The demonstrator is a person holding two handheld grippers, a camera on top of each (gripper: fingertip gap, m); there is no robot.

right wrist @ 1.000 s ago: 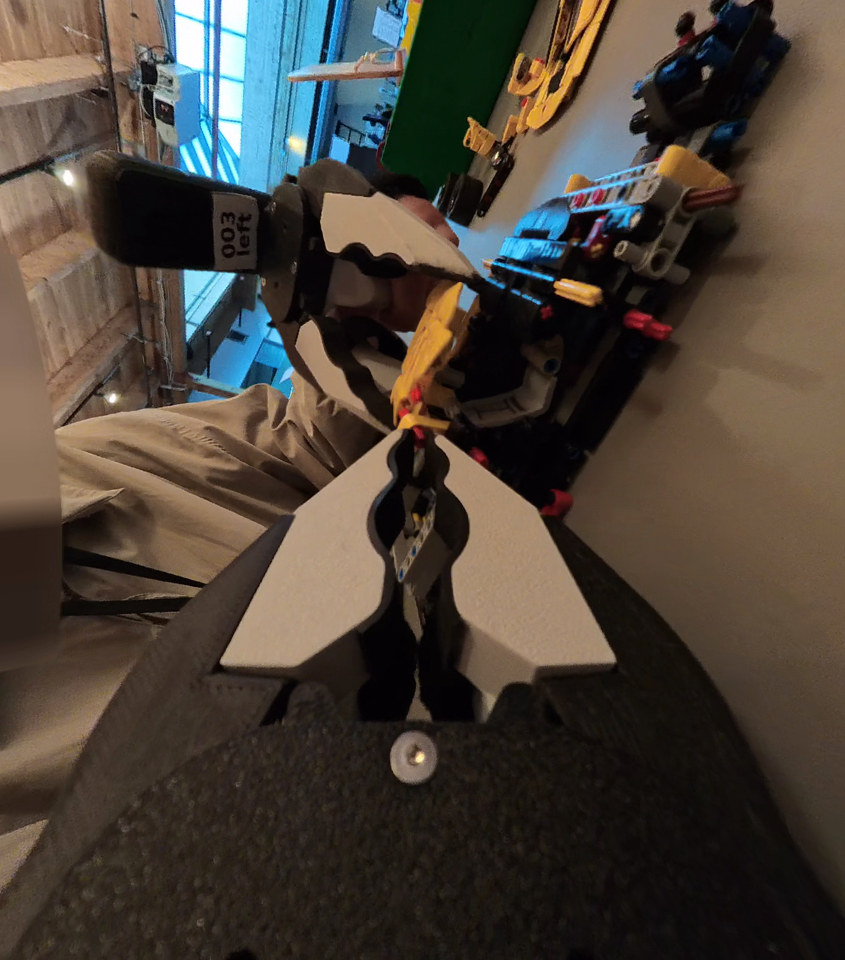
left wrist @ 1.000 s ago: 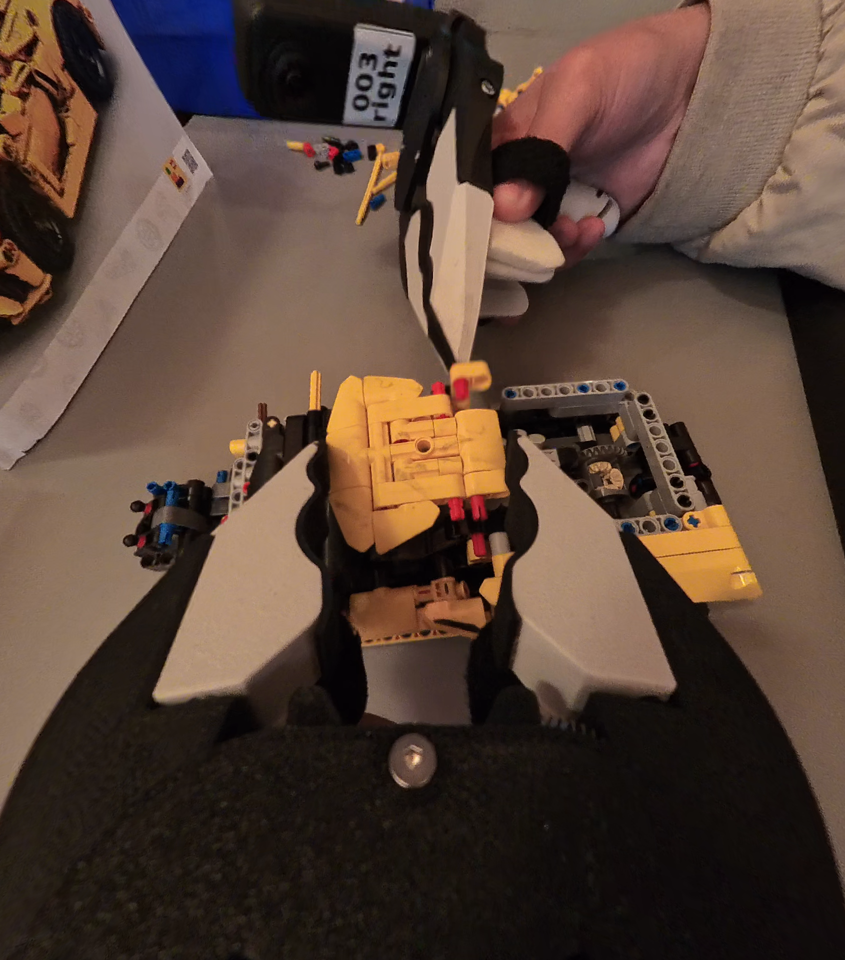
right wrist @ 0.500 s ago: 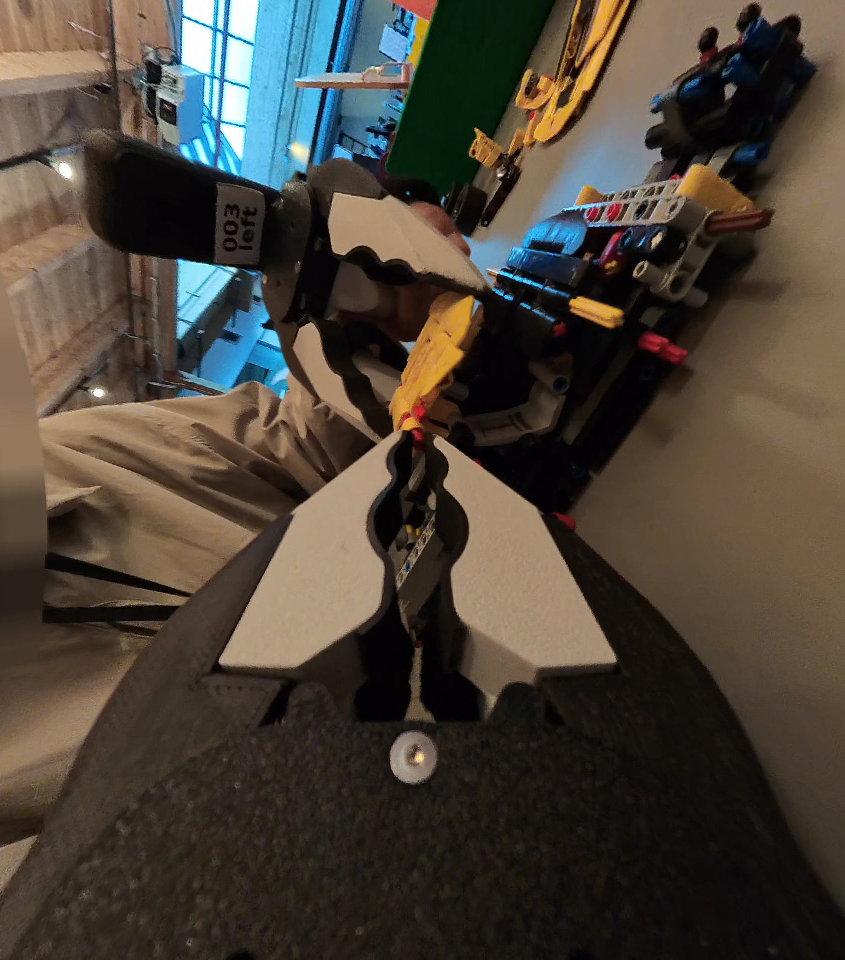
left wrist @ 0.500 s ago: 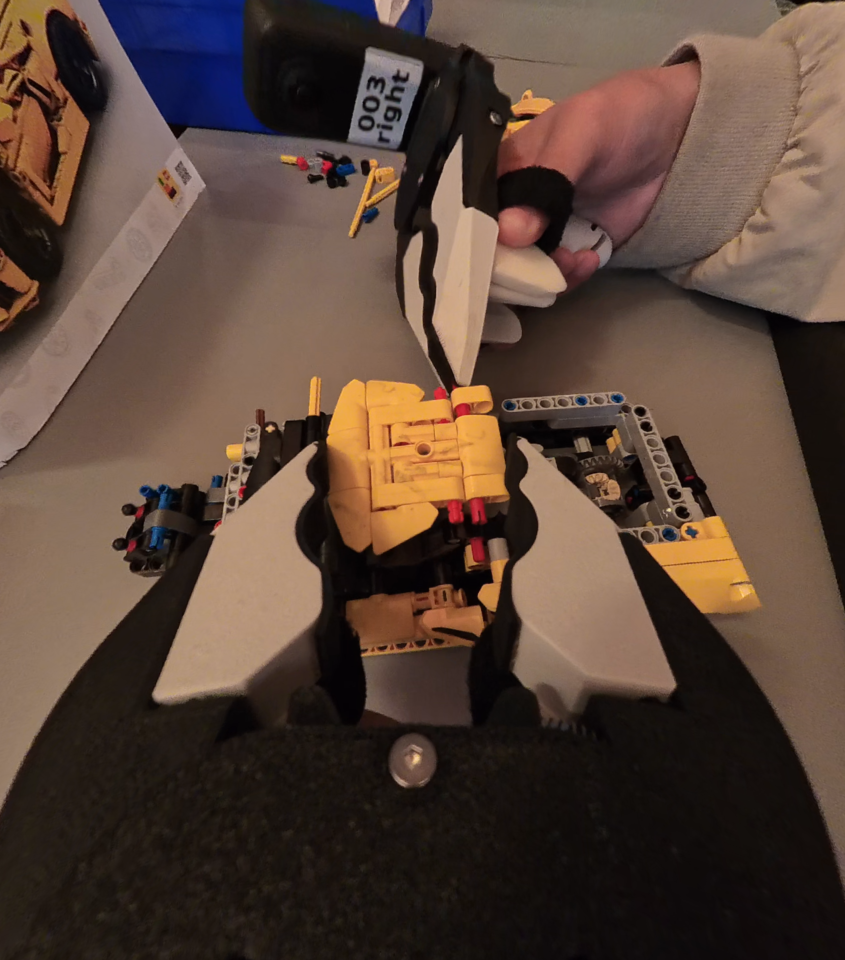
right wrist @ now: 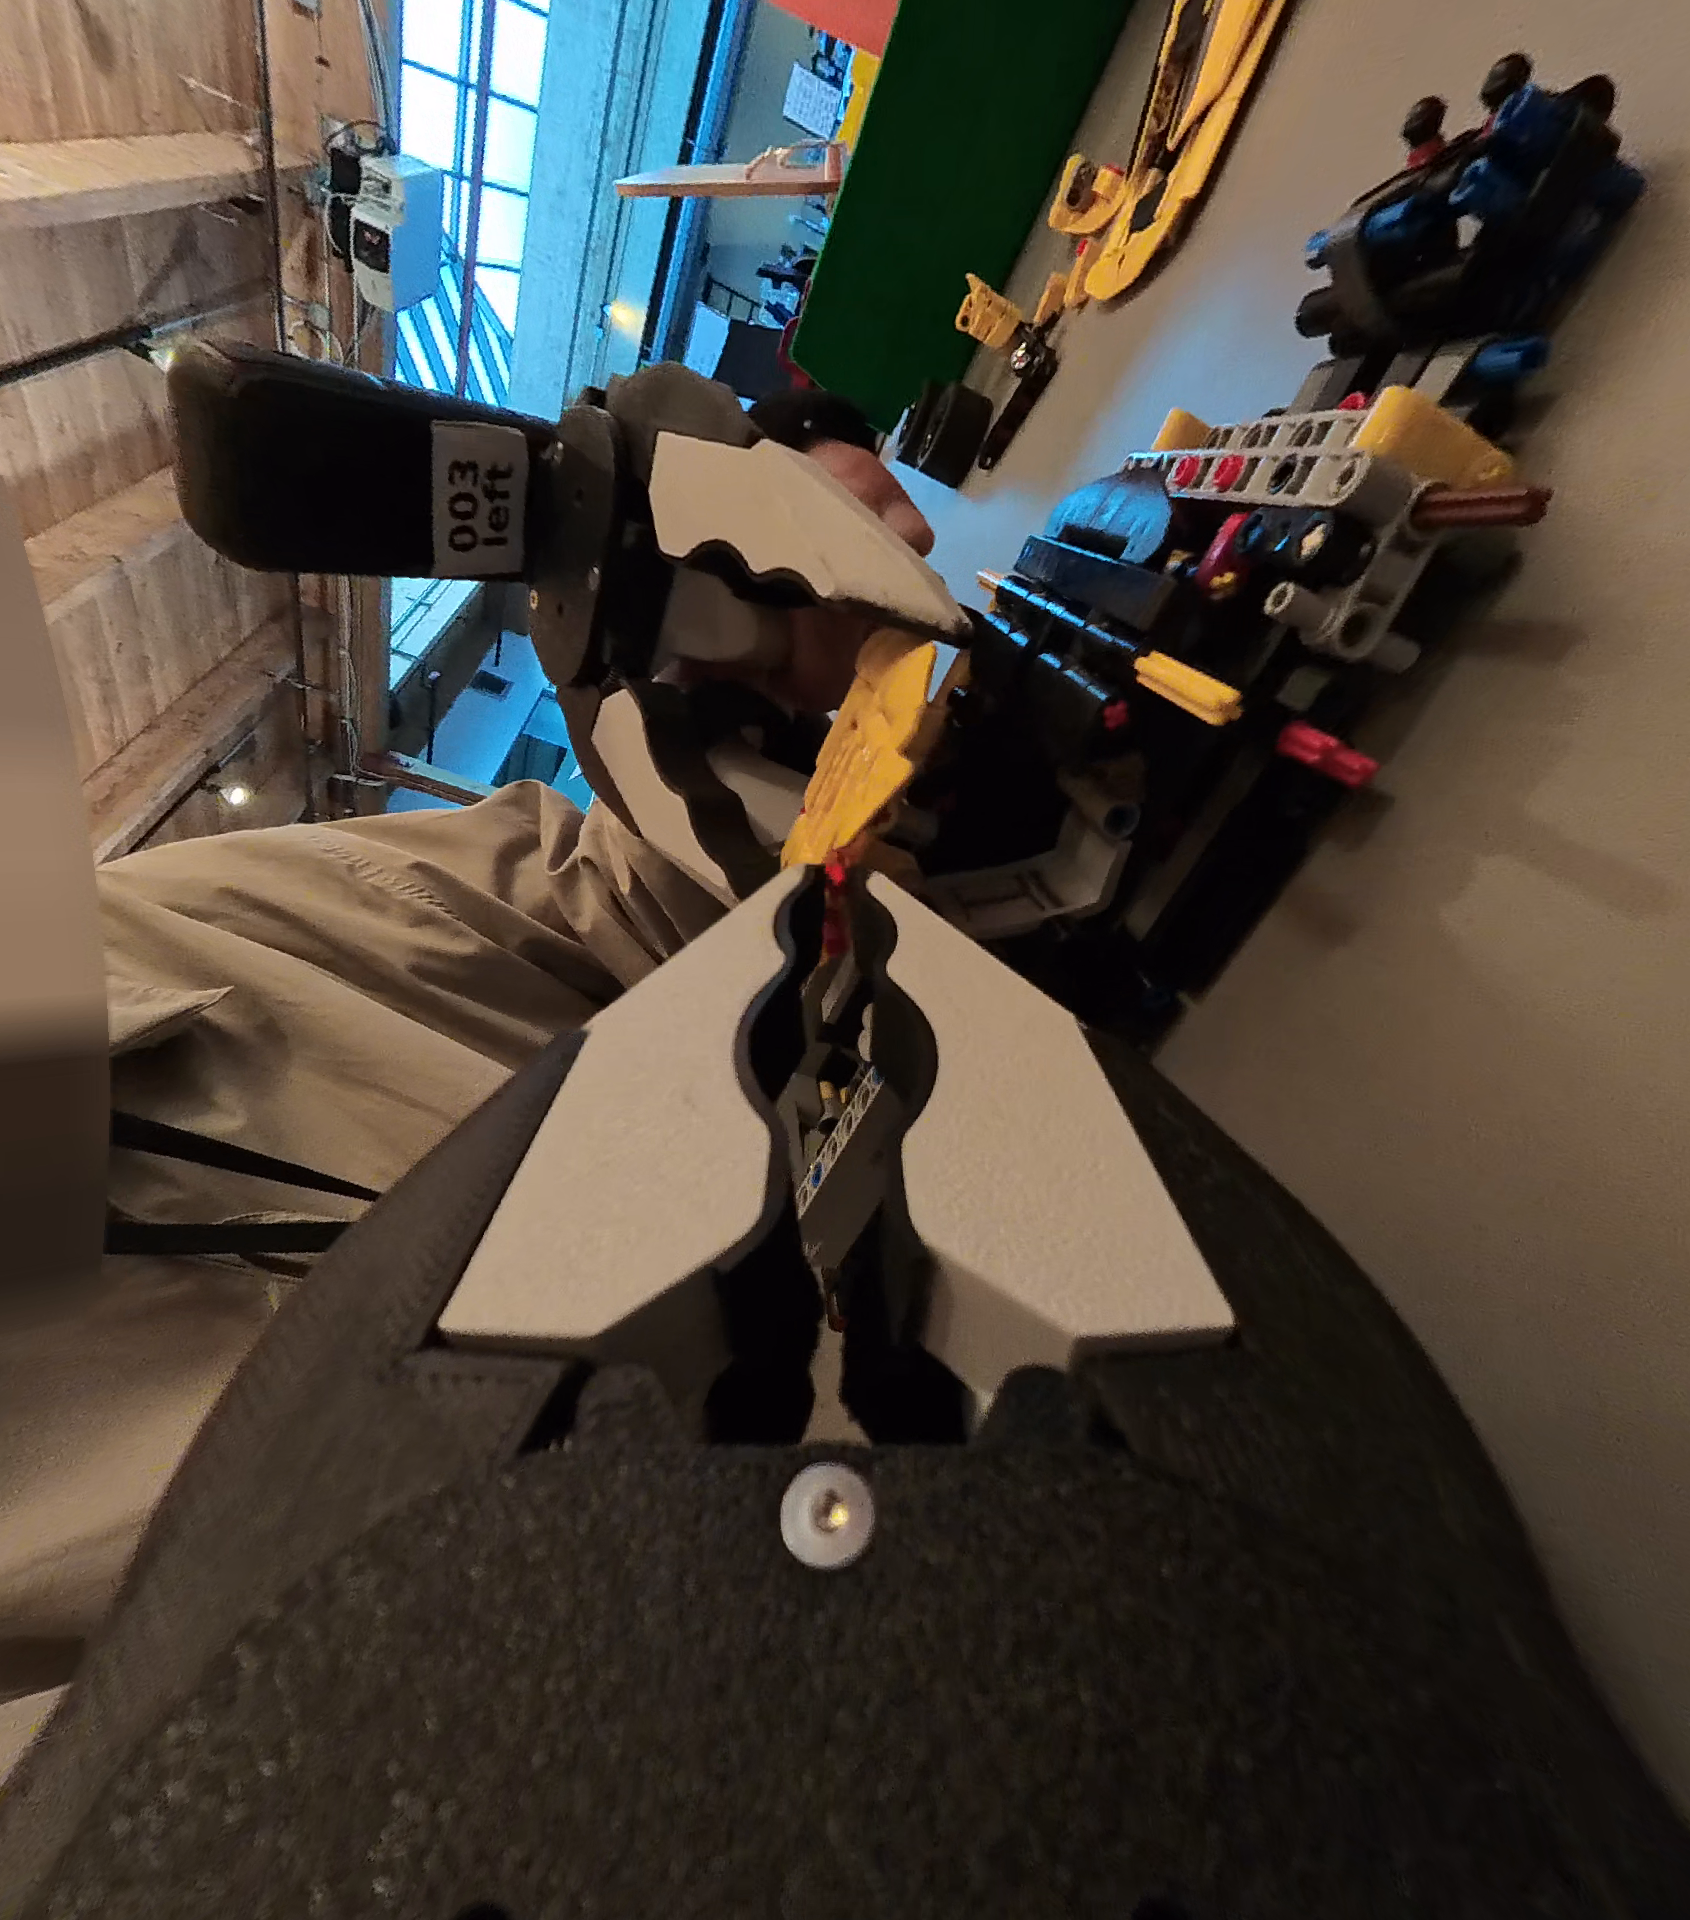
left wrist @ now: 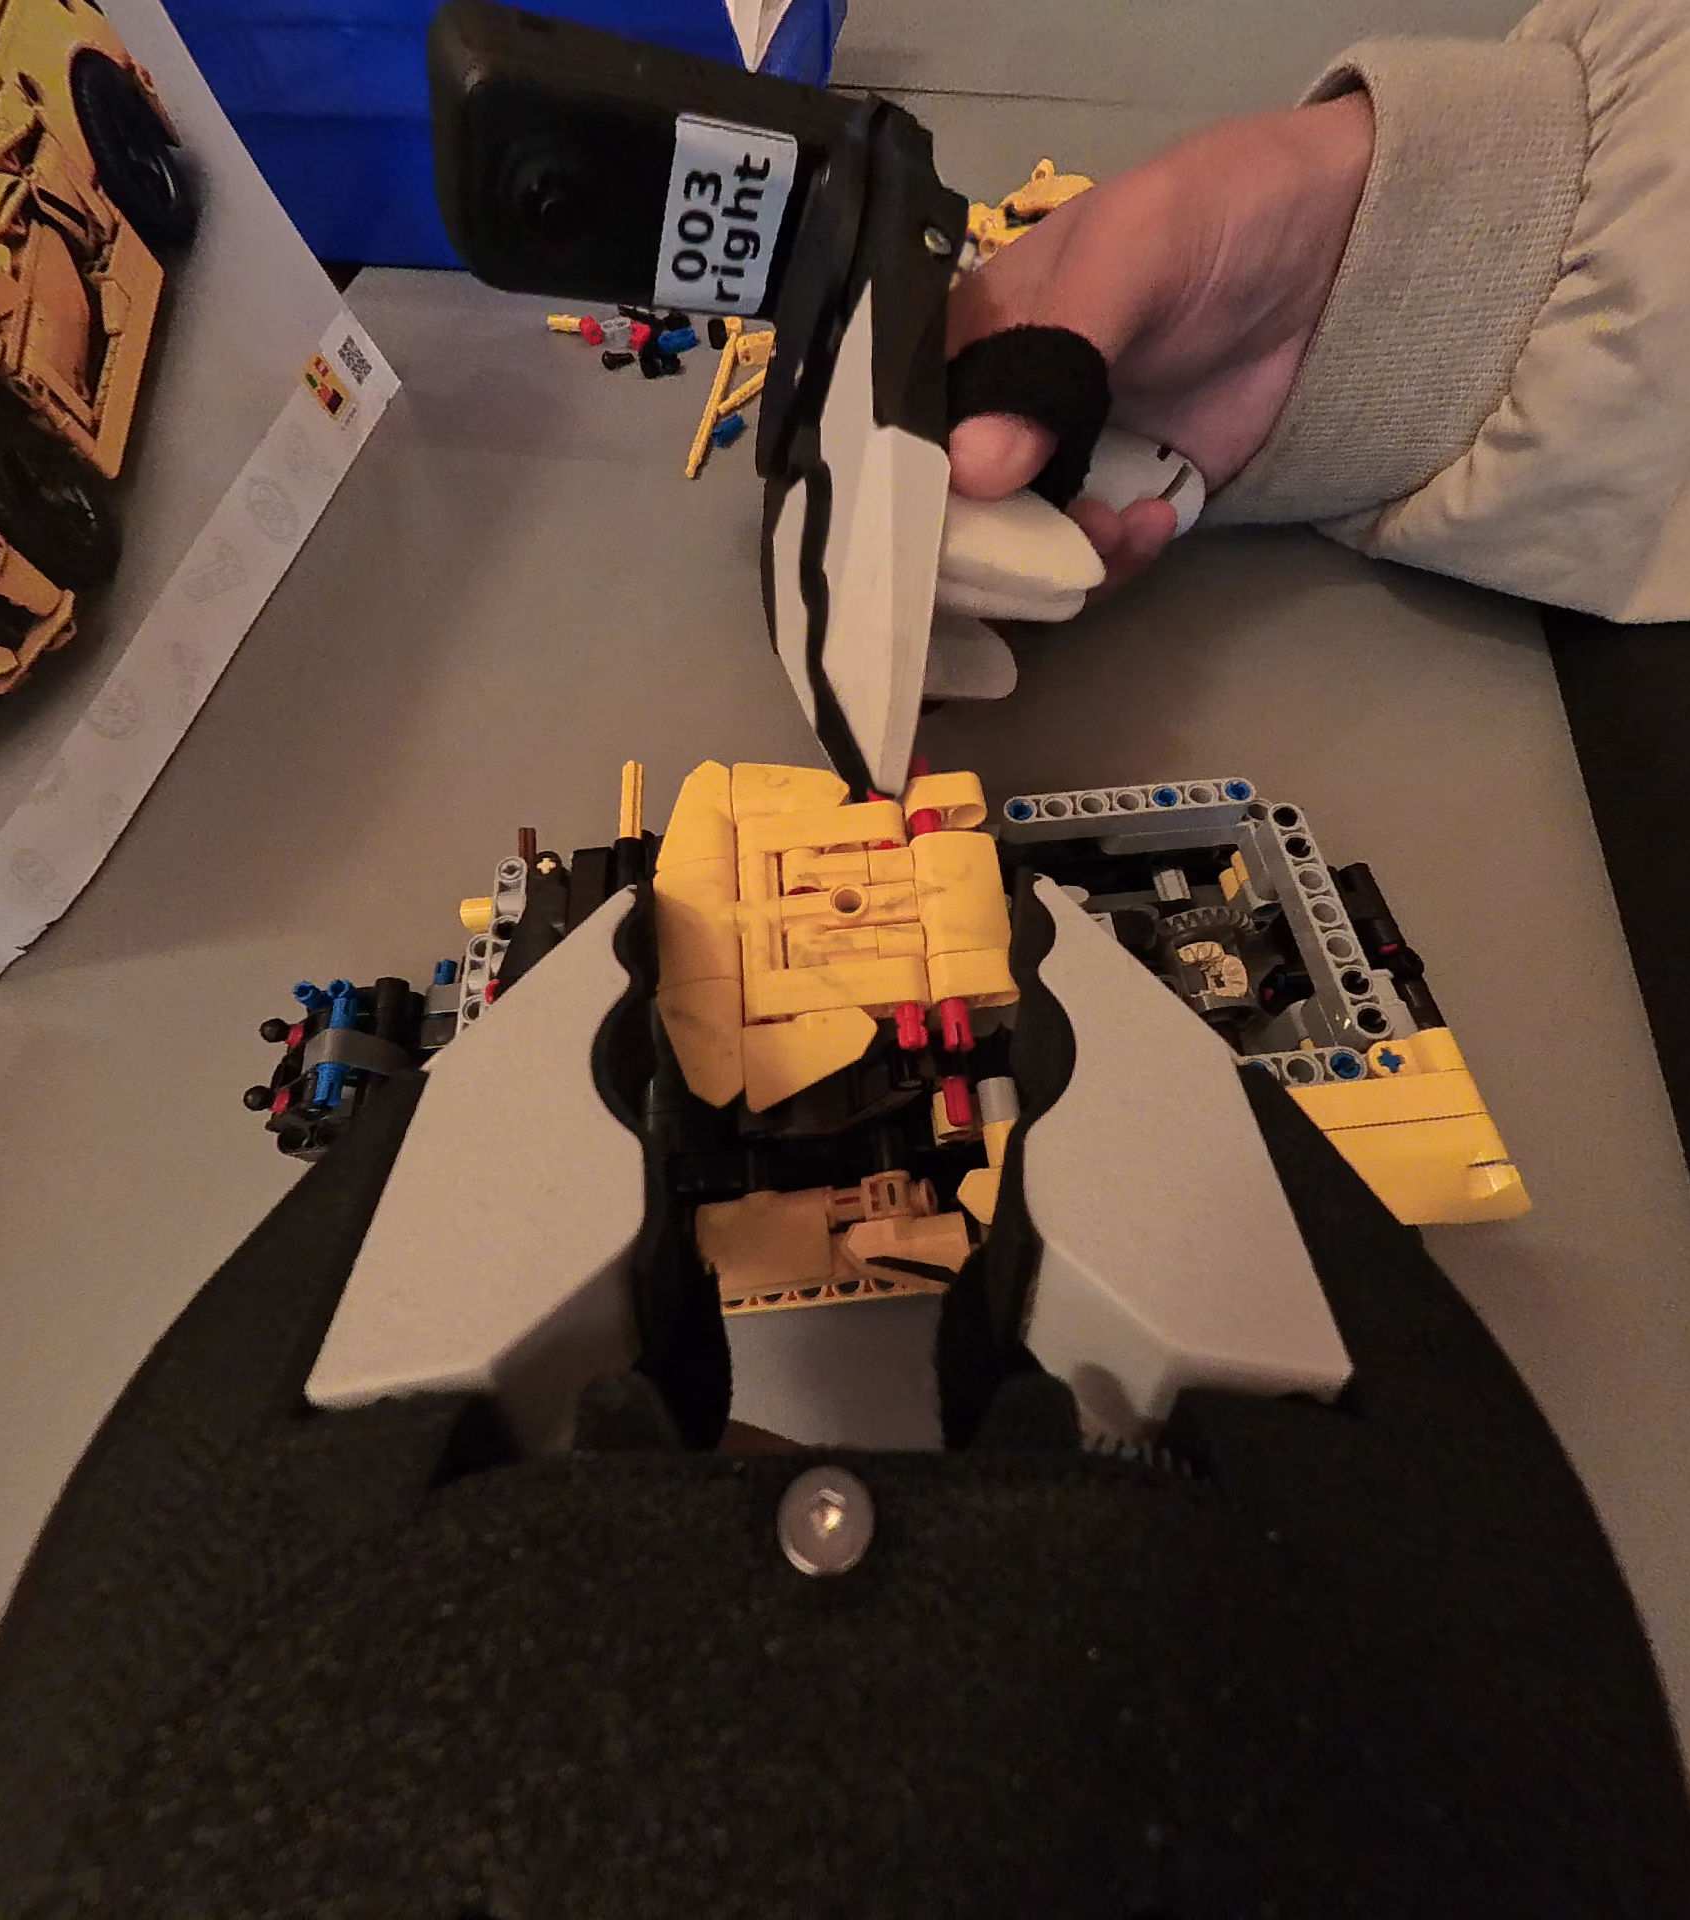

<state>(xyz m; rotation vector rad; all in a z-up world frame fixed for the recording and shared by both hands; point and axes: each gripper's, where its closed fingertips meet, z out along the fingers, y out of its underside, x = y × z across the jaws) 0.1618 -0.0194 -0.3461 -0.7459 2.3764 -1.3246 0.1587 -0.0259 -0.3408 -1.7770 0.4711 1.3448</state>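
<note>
A partly built brick car point(left wrist: 1298, 914) lies on the grey table point(left wrist: 508, 623). My left gripper point(left wrist: 833, 899) is shut on the yellow block point(left wrist: 851, 935) on top of the car, one finger against each side. My right gripper point(left wrist: 880, 784) comes down from above, shut on a small red pin at the block's far edge, beside a short yellow beam point(left wrist: 950, 795). In the right wrist view my right gripper point(right wrist: 833, 883) is pinched at the yellow block point(right wrist: 872, 727), with the left gripper point(right wrist: 862, 748) around the block. A hand point(left wrist: 1184, 312) holds the right gripper.
A box picturing a yellow car point(left wrist: 10, 416) lies at the far left. A blue bin point(left wrist: 321, 125) stands behind. Loose small pins and axles point(left wrist: 675, 343) are scattered at the back. The table's right edge point(left wrist: 1630, 935) runs close to the car. A green board point(right wrist: 955, 156) and yellow parts point(right wrist: 1132, 208) show beyond.
My right gripper has come down with the small yellow-and-red piece, which now sits against the far edge of the yellow block. My left gripper has held still on the block.
</note>
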